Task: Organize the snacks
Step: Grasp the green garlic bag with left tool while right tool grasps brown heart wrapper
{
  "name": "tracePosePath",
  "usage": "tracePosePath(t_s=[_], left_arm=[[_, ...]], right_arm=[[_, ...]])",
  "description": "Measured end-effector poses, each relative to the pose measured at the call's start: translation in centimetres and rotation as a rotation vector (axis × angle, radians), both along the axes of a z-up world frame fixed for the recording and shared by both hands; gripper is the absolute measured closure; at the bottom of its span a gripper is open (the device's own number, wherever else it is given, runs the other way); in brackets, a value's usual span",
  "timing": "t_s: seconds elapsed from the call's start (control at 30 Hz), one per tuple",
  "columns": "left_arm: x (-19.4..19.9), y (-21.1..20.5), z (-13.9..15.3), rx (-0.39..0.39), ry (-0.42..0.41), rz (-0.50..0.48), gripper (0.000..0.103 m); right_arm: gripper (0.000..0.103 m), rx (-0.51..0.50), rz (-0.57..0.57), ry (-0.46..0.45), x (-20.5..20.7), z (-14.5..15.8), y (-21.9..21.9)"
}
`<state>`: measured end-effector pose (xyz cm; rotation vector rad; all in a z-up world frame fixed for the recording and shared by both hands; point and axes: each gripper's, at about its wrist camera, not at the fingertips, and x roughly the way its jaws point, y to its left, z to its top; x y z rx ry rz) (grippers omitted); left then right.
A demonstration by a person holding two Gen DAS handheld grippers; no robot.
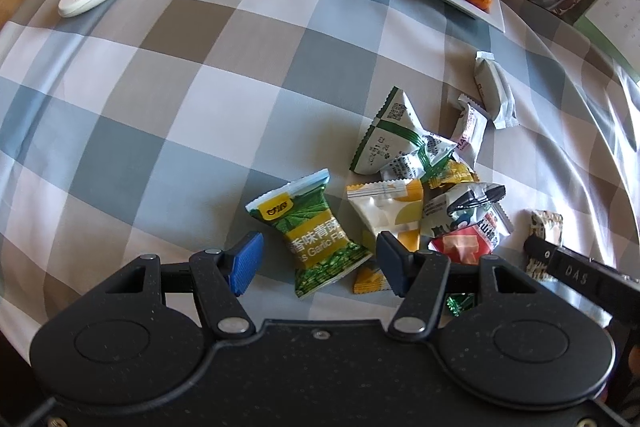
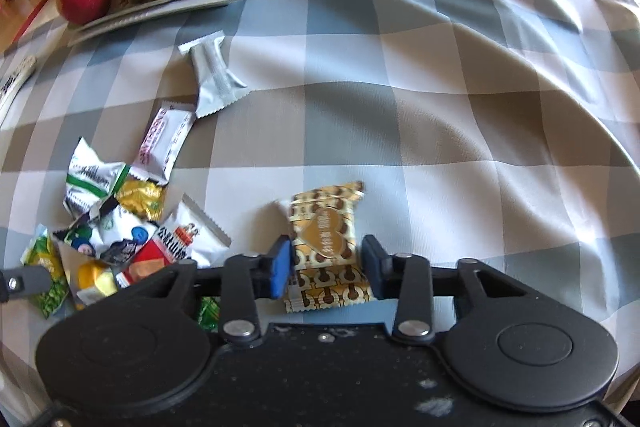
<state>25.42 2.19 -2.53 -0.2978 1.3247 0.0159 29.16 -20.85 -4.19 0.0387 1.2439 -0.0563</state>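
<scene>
Presently: right tongs closed on the gold packet, left tongs apart over the green pea packet.
My right pads pinch the gold packet, which lies on the bench cloth beside the snack pile. Risk: the grip sits on slick, puffy foil; a quick lift could let it slip free. My left tongs, if closed low, may snag cloth or the neighbouring yellow packet.
</scene>
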Motion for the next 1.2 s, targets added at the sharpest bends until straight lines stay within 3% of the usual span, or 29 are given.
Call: tracePosePath(t_s=[0.3, 0.6, 0.67, 0.97, 1.2], left_arm=[[0.8, -0.8, -0.9, 0.026, -0.003, 0.043, 0.04], [0.8, -0.9, -0.8, 0.02, -0.021, 0.055, 0.055], [0.8, -0.8, -0.7, 0.033, -0.017, 0.056, 0.063], [1.0, -0.5, -1.4, 0.042, 0.03, 0.053, 0.061], [1.4, -1.7, -1.6, 0.129, -0.012, 0.027, 0.056]], right_arm=[[0.067, 0.029, 0.009, 0.007, -1.0, 0.4, 0.2], [0.067, 0.073, -0.023, -0.001, -1.3, 0.5, -0.2], [0.067, 0.078, -0.022, 0.005, -1.2, 0.5, -0.2], [0.068, 0.054, 0.002, 0.02, -0.9, 0.4, 0.2], [0.067, 0.067, -0.008, 0.011, -0.9, 0.3, 0.1]])
